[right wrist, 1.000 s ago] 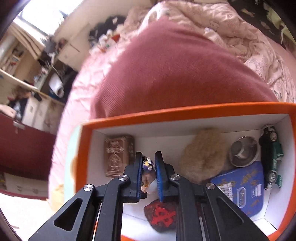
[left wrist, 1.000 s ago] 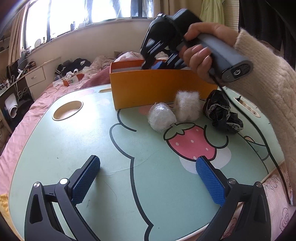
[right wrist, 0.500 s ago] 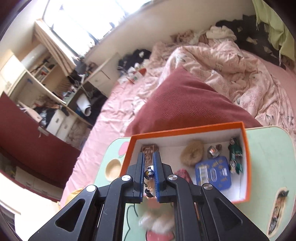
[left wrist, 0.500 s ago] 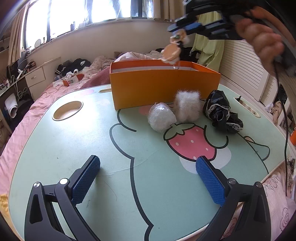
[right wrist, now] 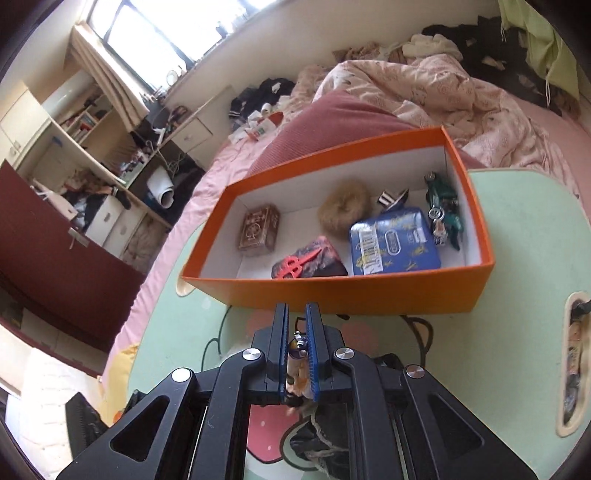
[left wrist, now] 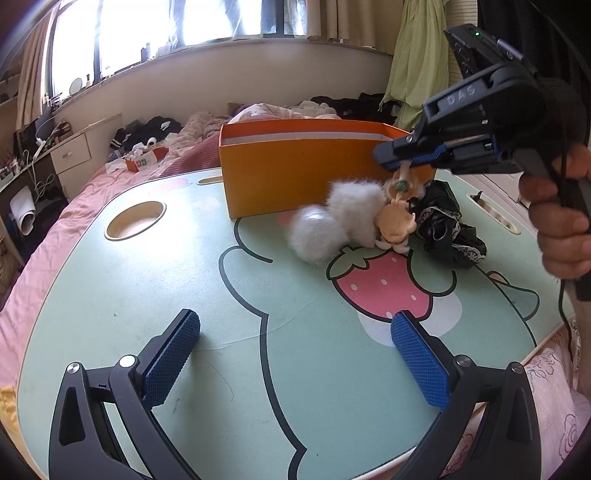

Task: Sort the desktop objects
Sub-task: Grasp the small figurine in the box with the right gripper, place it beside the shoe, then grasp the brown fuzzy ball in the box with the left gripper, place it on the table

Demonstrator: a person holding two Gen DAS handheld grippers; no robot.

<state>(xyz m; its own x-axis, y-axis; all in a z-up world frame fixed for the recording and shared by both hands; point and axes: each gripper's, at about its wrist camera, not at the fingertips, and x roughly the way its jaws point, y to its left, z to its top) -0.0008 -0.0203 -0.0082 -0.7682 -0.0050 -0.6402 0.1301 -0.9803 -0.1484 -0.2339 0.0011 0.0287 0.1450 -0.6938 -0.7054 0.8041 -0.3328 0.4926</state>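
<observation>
Orange cardboard framed the scene: the right gripper (right wrist: 296, 341) pinched a small doll charm (left wrist: 396, 222) by its top, dangling beside the storage box (left wrist: 295, 173) over the fluffy pompoms (left wrist: 356, 210). The left gripper (left wrist: 295, 354) hovered spread and empty above the table (left wrist: 147, 295). The thin pinch looked liable to slip, and the swinging charm could scatter the pompoms.

Daylight scene, bright. Window (left wrist: 177, 26) is the main source, blown out to white in both views; sill wall below it reads evenly lit. Table (left wrist: 147, 295) lit softly with only faint shadows. Motion blur on the white puffs (left wrist: 332, 225) and the hanging doll (left wrist: 397, 221) in the left view; box (left wrist: 295, 173) beside them stays sharp. Right view: box contents crisp, the stuff under the right gripper (right wrist: 297, 343) is dark and smeared. Strong fisheye bending toward the edges, black vignette in every corner. Left gripper (left wrist: 295, 354) pads sharp, no glare.
</observation>
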